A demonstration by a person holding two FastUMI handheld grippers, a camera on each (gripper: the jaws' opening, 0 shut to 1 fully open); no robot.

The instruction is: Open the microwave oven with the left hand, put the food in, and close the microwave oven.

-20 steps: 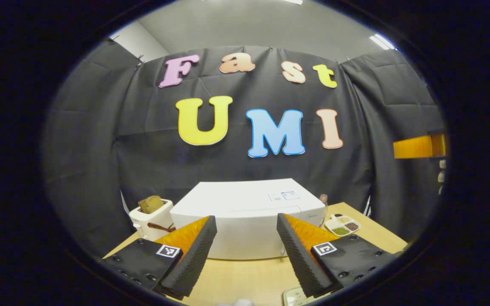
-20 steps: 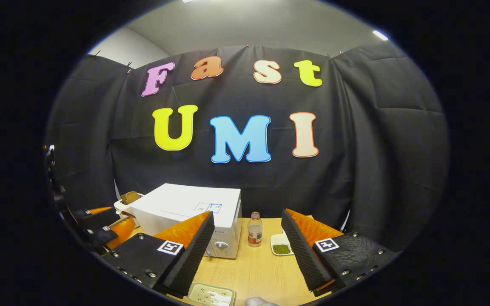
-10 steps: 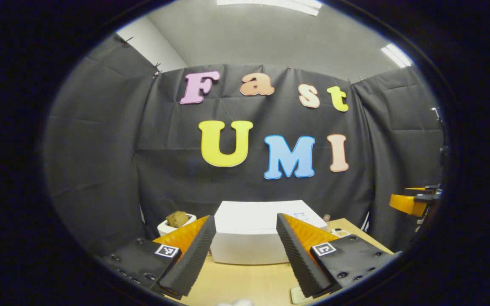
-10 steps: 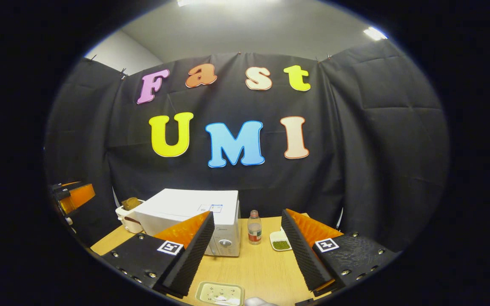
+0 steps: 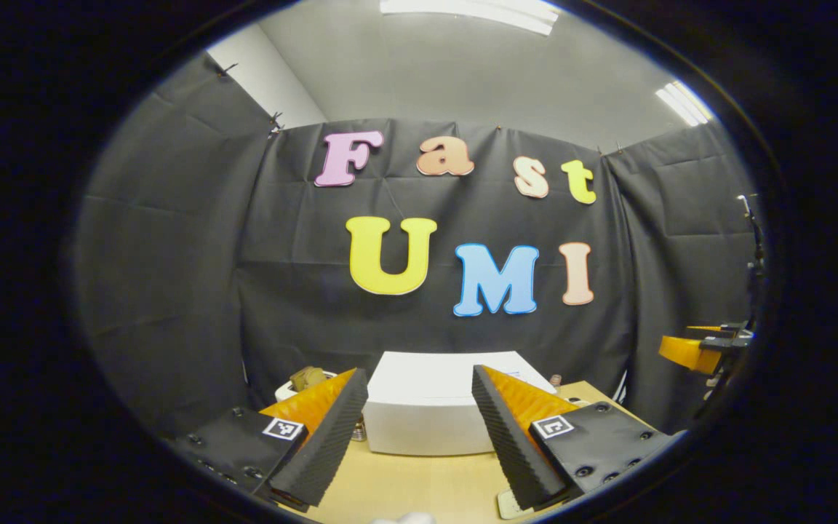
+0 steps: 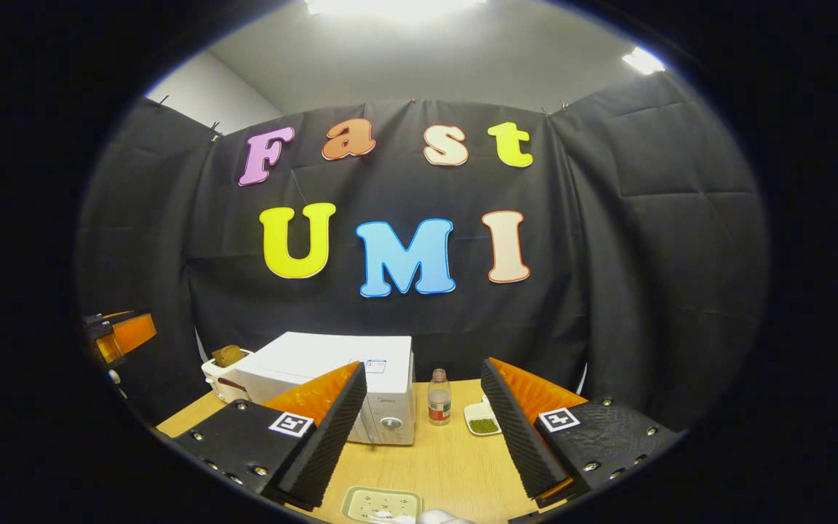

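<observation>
In the left gripper view, the left gripper sits nearest with its fingers spread wide apart and nothing between them, held above the wooden table; a pale tray's corner peeks out beside the right-hand finger. Beyond the fingers stands the white microwave oven, door shut, smaller and lower in the view than a second ago, so the gripper has drawn back and tipped upward, showing more ceiling. A toaster with bread stands to its left. In the right gripper view, the right gripper is likewise wide apart and empty, with the pale tray on the table just ahead of it. Farther off stand the microwave oven, a small bottle and a dish of green beans, all slightly farther away than before.
</observation>
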